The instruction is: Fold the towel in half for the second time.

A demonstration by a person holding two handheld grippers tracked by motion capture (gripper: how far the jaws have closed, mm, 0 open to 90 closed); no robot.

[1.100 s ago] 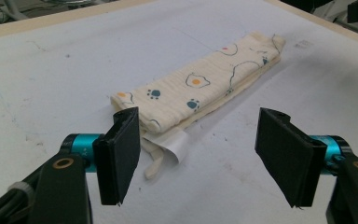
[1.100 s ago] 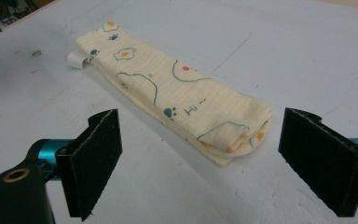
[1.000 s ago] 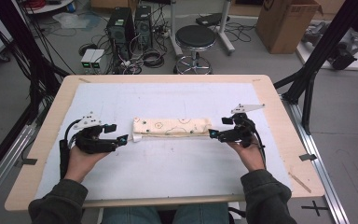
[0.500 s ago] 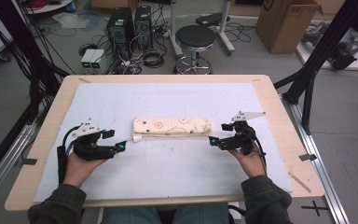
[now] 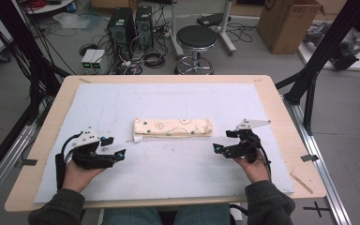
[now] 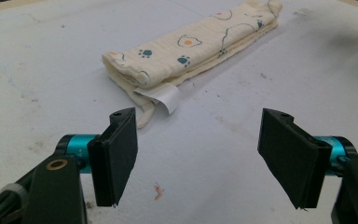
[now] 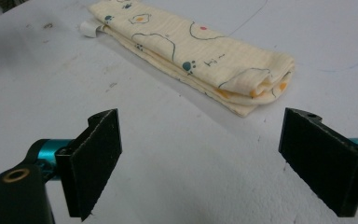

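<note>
— Step in hand? Looks like the end of a folding job, or the pause before one more fold. Folded cloth lying flat on the white mat of the table, ahead of both tongs and between them, touched by neither.

— State of the tongs? Left tongs released, jaws spread wide with nothing between them, seen plainly in the left gripper view. Right tongs likewise released and empty. Both held low over the mat, near the cloth's two short ends but clearly apart from it.

— Anything notable on the cloth? Cream fabric with paw prints and fried-egg drawings, stacked in several layers. White label sticking out at the end nearest the left tongs; folded, rounded end facing the right tongs.

— Next move, then? Hard to judge for certain. If finished, simply drawing back. If another fold is wanted, probably closing in on one short end, pinching every layer at once, lifting and laying over toward the other end.

— Risks? Catching only the top layer and pulling the stack apart; dragging the mat along with the fabric.
</note>
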